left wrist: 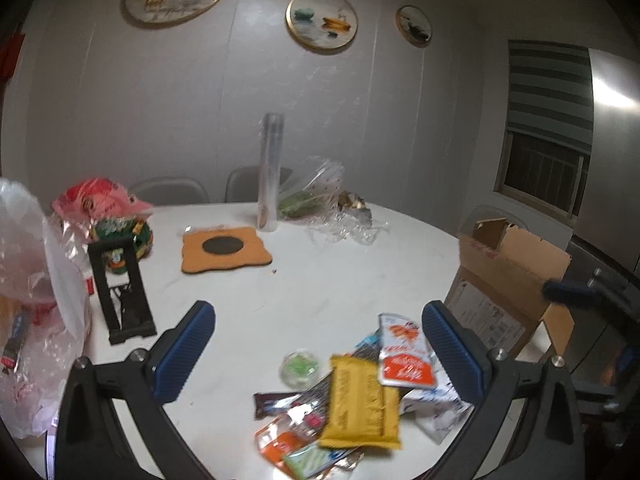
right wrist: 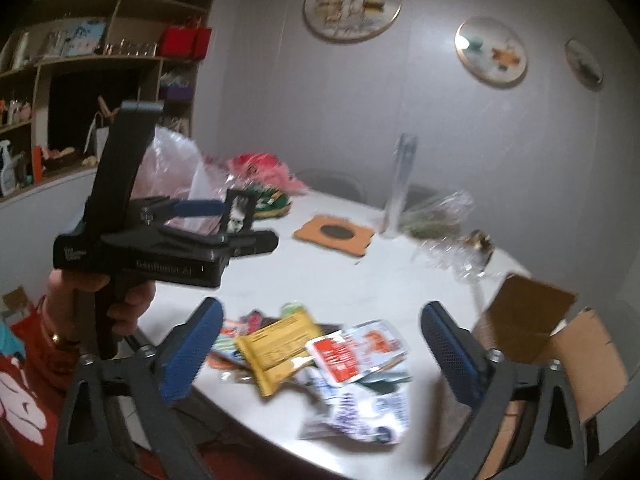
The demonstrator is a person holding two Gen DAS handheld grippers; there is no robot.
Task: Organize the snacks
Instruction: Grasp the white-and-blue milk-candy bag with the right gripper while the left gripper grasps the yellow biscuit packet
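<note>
Left gripper (left wrist: 318, 350): jaws wide, empty, above the table. Lower centre: snack pile (left wrist: 352, 396) on the white table (left wrist: 320, 280), yellow packet (left wrist: 362, 404) topmost, red-and-white sachet (left wrist: 404, 356) beside it. Right edge: open cardboard box (left wrist: 508, 280). Right gripper (right wrist: 320, 348): wide, empty. Step, judged: approach before first pick. Next: descend, close on one packet.

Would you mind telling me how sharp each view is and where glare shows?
Left wrist view: mild motion blur, yellow snack packet fairly readable, glare on the steel refrigerator. Right wrist view: heavier blur smears the white-and-blue snack bag; a bright reflection on the middle round wall plate. Both bend at the edges.
</note>
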